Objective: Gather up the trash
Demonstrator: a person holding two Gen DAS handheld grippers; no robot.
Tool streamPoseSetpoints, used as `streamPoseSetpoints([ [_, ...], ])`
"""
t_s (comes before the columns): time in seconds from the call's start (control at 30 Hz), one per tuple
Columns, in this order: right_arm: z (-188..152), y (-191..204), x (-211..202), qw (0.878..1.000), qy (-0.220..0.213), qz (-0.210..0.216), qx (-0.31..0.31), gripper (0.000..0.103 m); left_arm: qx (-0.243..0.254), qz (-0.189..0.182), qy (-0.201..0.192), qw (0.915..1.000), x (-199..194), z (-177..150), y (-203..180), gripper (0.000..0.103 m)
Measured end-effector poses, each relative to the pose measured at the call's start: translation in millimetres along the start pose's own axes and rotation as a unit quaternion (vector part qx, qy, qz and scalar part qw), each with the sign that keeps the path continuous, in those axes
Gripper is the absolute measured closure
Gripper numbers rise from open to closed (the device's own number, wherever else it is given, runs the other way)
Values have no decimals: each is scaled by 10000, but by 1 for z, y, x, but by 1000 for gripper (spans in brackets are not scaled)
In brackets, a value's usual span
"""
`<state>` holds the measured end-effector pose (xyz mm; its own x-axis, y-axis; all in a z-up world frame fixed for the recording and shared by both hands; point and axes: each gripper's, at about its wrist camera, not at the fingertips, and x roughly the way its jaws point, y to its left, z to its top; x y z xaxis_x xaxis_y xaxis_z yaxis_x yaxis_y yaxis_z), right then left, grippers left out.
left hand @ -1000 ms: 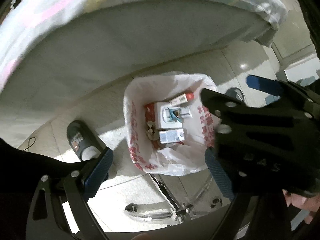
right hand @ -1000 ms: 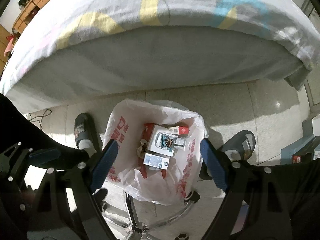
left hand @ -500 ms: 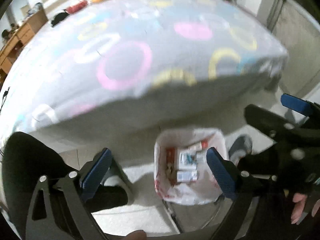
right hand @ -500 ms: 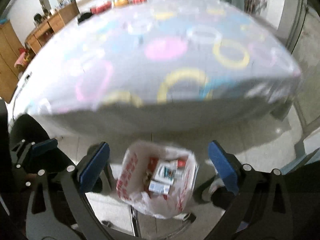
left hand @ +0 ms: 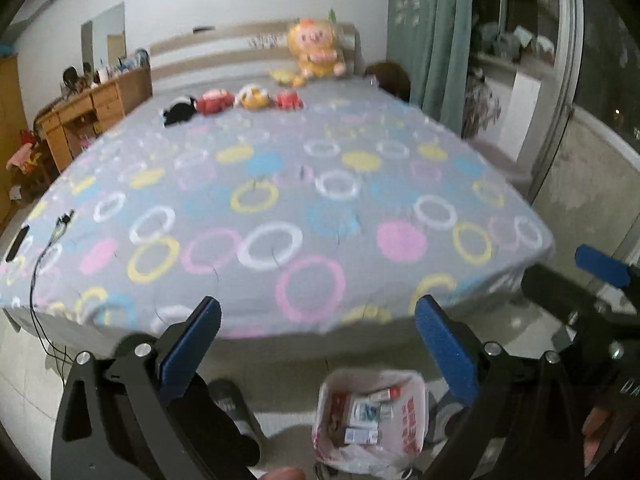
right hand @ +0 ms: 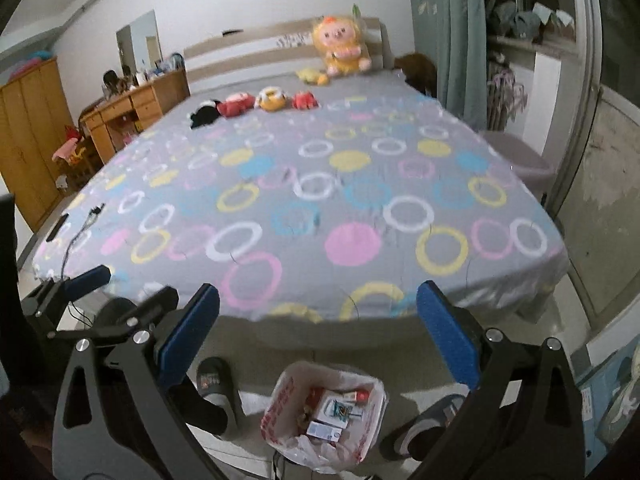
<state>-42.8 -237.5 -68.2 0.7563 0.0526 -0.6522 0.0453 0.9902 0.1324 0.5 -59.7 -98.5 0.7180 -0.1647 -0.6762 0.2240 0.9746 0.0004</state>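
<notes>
Now we hold both tools level and look out across the bed (left hand: 304,208), with the trash bag (left hand: 408,416) on the floor just below its foot edge. Our left gripper (left hand: 316,344) has its jaws spread wide with nothing between them, and our right gripper (right hand: 316,332) is spread the same way and equally bare; each frames the foot of the bed. The bag stands open beside that edge, its white rim turned out, and several small boxes (right hand: 332,416) lie inside it, which suggests that collecting is well along. We judge that the wide, raised pose suits a search more than a grab: from here we can sweep the bed top for anything left. On the bed we see only plush toys (right hand: 256,104) in a row toward the headboard, a large yellow doll (right hand: 338,50) against the headboard, and a dark phone (left hand: 18,242) with a cable (left hand: 48,248) at the bed's left edge; none of these reads as rubbish, though motion blur leaves small scraps hard to rule out. Slippers (right hand: 214,380) sit on the floor between the bag and the bed, one on each side of the bag. A desk (right hand: 132,112) stands beyond the bed's left side, and whether trash lies there we cannot tell. The bag likely sits at the bed's foot so that anything picked off the cover drops straight in.
</notes>
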Motion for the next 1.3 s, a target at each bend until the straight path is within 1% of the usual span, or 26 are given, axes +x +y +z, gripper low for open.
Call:
streamPoseSetpoints([
  [0.07, 4, 2, -9, 10000, -82, -2, -2, 7, -18, 33, -205, 9998, -16, 8, 2, 8],
  [0.17, 8, 5, -22, 9998, -217, -22, -5, 7, -79, -22, -402, 9992, -33, 11, 5, 8],
  [0.47, 13, 8, -49, 9988, -478, -24, 75, 7, -87, 229, -574, 9980, -54, 12, 15, 8],
  [0.97, 30, 14, -83, 9957, -910, -59, 145, 7, -178, 607, -917, 9938, -87, 36, 41, 8],
  [1.3, 38, 21, -92, 9946, -1035, -10, 67, 7, -206, 662, -1100, 9915, -103, 45, 49, 8],
])
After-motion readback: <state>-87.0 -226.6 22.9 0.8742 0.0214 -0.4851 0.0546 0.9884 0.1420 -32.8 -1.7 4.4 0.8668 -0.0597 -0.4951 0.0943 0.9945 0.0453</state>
